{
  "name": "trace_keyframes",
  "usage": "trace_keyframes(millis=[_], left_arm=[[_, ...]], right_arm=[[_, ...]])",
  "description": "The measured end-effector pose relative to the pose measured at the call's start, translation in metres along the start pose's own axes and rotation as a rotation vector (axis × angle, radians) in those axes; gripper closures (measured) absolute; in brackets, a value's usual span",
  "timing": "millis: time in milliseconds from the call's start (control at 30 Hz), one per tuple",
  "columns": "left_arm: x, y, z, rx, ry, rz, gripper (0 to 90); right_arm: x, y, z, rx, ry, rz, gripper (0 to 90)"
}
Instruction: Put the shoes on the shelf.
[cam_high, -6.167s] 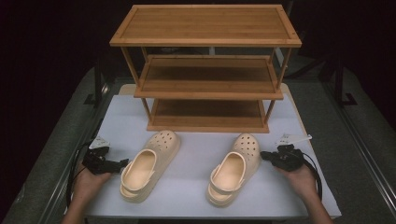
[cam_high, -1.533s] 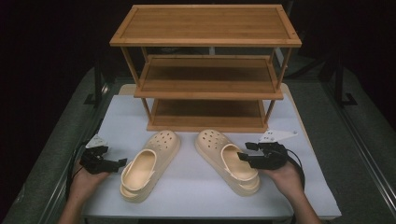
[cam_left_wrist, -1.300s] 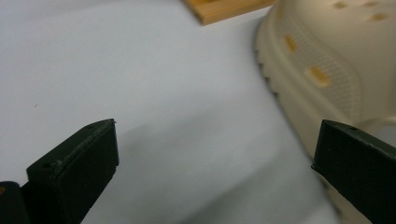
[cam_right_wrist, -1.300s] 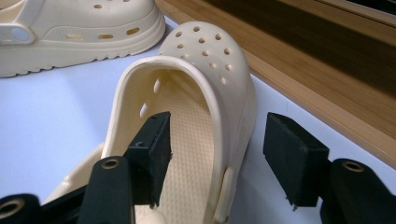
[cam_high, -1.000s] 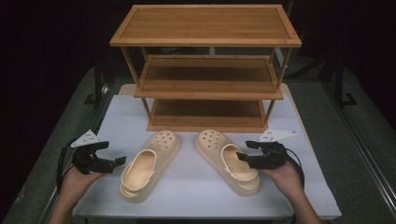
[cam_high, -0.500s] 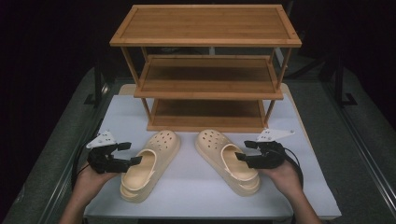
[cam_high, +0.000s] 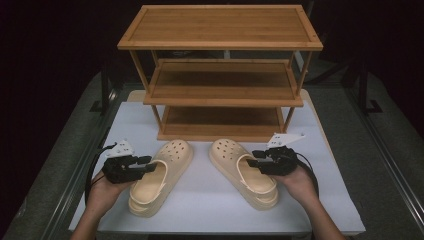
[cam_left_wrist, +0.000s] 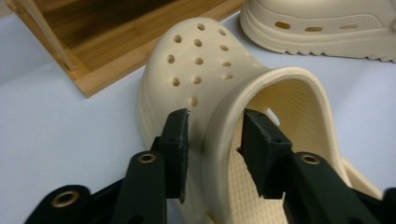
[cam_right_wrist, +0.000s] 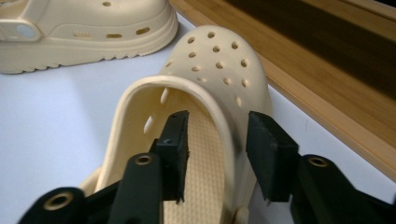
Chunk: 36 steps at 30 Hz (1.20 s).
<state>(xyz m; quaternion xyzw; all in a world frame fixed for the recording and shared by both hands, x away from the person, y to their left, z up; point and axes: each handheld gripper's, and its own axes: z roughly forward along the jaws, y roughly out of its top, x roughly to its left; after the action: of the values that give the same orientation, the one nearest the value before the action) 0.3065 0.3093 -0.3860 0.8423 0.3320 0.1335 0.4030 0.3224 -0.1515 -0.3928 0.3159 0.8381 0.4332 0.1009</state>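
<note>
Bamboo three-tier shoe rack (cam_high: 220, 75) stands at the far side of the white tabletop (cam_high: 200, 200); before it lie two cream perforated foam clogs, toes toward the rack. Left clog (cam_high: 161, 175) has its long axis angled right; right clog (cam_high: 242, 172) angled left. Each hand is nearest its own clog. Left gripper (cam_left_wrist: 212, 140) straddles the outer side wall of the left clog, jaws just closing, narrow gaps remaining. Right gripper (cam_right_wrist: 217, 140) likewise brackets the right clog's outer wall, jaws just closing, not visibly pressing.
</note>
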Motion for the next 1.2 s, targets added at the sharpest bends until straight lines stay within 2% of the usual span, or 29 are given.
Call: trace_keyframes(millis=[100,133,167,233,400,633,833,967,1200], left_arm=[[0.001,-0.001,0.001,0.003,0.006,-0.005,65.7],[0.001,-0.002,0.001,0.002,0.011,-0.004,66.3],[0.001,-0.002,0.001,0.002,0.011,-0.004,67.1],[0.001,-0.001,0.001,0.005,0.021,0.005,68.1],[-0.004,0.002,-0.002,0.025,0.072,0.043,77.3],[-0.006,0.004,-0.003,0.021,0.106,0.037,81.5],[-0.008,0.007,-0.007,-0.002,0.094,0.023,83.7],[-0.01,0.01,-0.007,-0.008,0.09,0.028,83.7],[-0.014,0.022,-0.005,-0.03,0.094,0.035,83.6]], right_arm=[[-0.002,0.0,0.002,0.004,-0.009,-0.005,63.5],[-0.003,0.0,0.003,0.003,-0.018,-0.007,68.6],[-0.004,0.0,0.004,0.003,-0.026,-0.009,69.8],[-0.004,0.0,0.004,0.003,-0.022,-0.009,70.5],[-0.001,0.0,0.002,0.0,-0.045,-0.04,77.8],[0.002,0.001,-0.001,0.003,-0.077,-0.062,82.6],[0.0,0.001,-0.009,-0.011,-0.077,-0.042,83.8],[0.001,0.001,-0.014,-0.013,-0.094,-0.051,83.8],[-0.002,0.001,-0.03,-0.022,-0.146,-0.035,83.9]])
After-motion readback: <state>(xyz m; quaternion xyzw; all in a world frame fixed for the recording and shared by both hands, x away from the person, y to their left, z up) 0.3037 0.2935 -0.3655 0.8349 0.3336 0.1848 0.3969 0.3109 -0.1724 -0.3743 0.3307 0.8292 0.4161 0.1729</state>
